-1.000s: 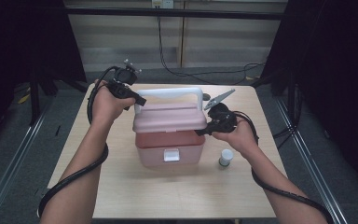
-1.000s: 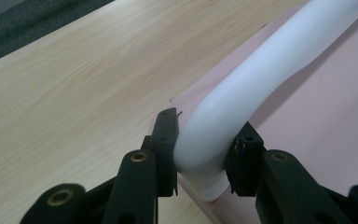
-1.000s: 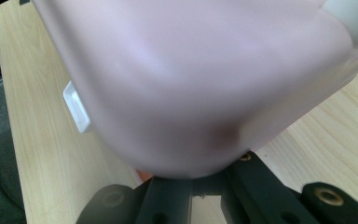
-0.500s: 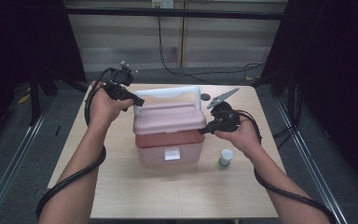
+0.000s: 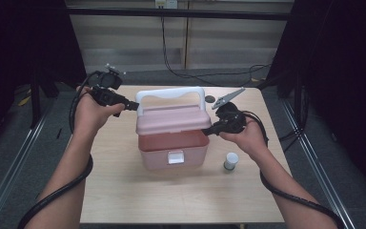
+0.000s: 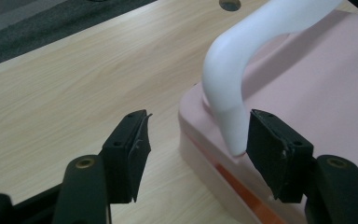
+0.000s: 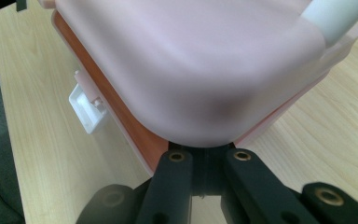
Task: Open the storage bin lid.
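Observation:
A pink box (image 5: pixel 171 155) with a pink lid (image 5: pixel 171 118) and an upright white handle (image 5: pixel 170 93) stands mid-table. My left gripper (image 5: pixel 132 106) is at the handle's left leg, and its jaws have just been opening. In the left gripper view the gripper (image 6: pixel 198 154) is open; the handle leg (image 6: pixel 230 116) stands between the pads, close to the right one. My right gripper (image 5: pixel 208 130) is at the lid's right edge. In the right gripper view the gripper (image 7: pixel 206 156) is shut at the lid's corner (image 7: pixel 200 126), with its tips hidden under the rim.
A small white-capped bottle (image 5: pixel 230 161) stands right of the box, near my right hand. A small dark round piece (image 5: pixel 210 98) lies behind the box. The box's white latch (image 5: pixel 174 157) faces the table's front. Bare wood lies in front and at the left.
My left gripper has opened its jaws and drawn back to the left off the handle's leg. The right gripper and the box have kept still.

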